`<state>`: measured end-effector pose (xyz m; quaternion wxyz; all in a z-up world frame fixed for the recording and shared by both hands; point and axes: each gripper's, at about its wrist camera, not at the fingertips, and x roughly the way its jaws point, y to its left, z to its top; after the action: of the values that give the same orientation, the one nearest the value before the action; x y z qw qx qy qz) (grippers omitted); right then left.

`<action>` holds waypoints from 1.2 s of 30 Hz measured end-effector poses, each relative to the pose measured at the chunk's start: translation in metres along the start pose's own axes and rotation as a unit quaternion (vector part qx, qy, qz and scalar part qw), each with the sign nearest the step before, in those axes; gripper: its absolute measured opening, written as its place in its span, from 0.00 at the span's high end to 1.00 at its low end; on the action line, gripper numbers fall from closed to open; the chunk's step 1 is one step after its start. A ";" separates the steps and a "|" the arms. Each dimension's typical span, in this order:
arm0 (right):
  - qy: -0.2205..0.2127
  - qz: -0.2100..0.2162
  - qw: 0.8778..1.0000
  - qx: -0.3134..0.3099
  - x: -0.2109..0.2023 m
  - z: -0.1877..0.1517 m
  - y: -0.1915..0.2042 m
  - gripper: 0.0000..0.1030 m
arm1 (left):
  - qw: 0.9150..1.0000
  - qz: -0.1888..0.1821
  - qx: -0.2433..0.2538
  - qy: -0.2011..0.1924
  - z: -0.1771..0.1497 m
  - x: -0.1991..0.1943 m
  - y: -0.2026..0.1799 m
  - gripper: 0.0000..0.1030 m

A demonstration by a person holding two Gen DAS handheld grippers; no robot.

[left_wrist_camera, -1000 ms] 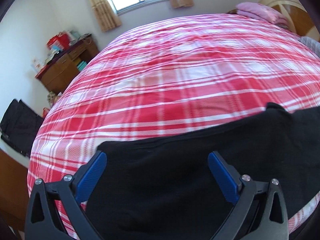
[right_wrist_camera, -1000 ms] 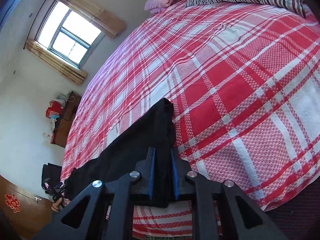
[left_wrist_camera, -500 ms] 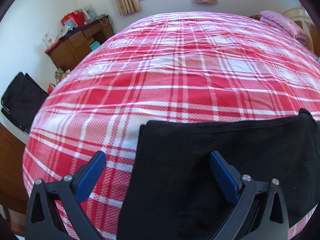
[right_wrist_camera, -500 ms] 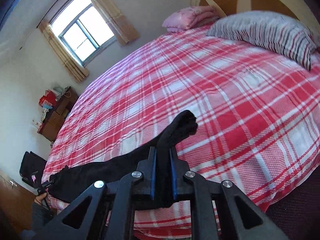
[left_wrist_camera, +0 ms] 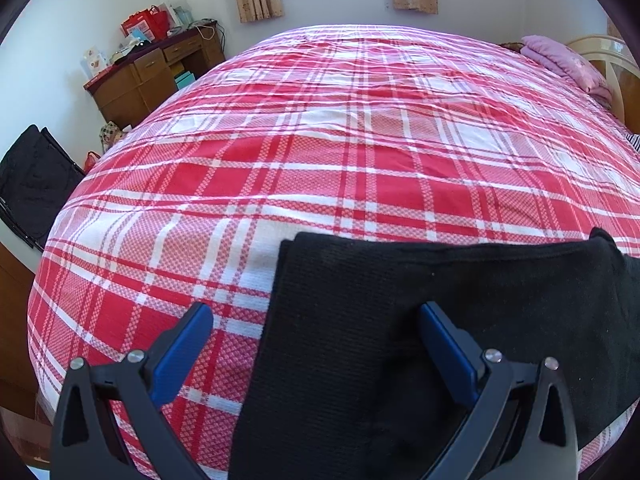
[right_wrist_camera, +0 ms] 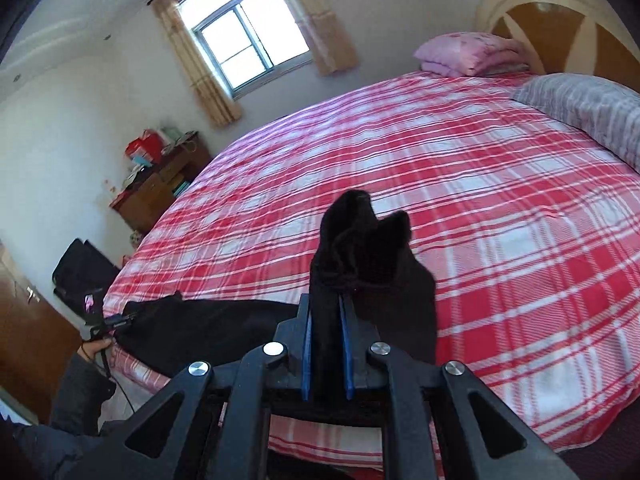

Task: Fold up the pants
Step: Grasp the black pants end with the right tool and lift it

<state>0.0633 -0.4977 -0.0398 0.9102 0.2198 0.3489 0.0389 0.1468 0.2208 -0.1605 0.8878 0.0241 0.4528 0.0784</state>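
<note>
Black pants lie along the near edge of a red plaid bed. My left gripper is open above the pants' left end, its blue pads apart, holding nothing. My right gripper is shut on the other end of the pants and holds it lifted above the bed, with the cloth bunched and sticking up past the fingers. In the right wrist view the rest of the pants trails left along the bed edge toward the left gripper.
A wooden desk with boxes stands left of the bed under the window side. A black bag leans at the left. A pink folded blanket, a striped pillow and the headboard are at the bed's head.
My right gripper has lifted its end of the pants higher and tilted up. My left gripper has shifted left, so the pants' left edge now lies between its open fingers.
</note>
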 end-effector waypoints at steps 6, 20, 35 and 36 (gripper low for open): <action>0.030 0.029 0.999 -0.029 0.035 -0.004 0.033 0.88 | 1.000 0.001 0.000 -0.001 0.000 0.001 -0.001 0.00; 0.077 0.078 0.990 -0.083 0.101 -0.006 0.110 0.88 | 1.000 -0.001 -0.005 -0.001 -0.001 0.001 -0.001 0.00; 0.165 0.097 0.969 -0.159 0.189 -0.047 0.182 0.88 | 1.000 0.015 0.012 -0.005 0.000 -0.002 -0.005 0.00; 0.171 0.095 0.967 -0.162 0.195 -0.052 0.184 0.88 | 1.000 0.019 0.017 -0.006 0.000 -0.004 -0.006 0.00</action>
<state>0.1921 -0.2687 -0.1160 0.8526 0.0916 0.4658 0.2184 0.1453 0.2138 -0.1584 0.8886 0.0483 0.4478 0.0870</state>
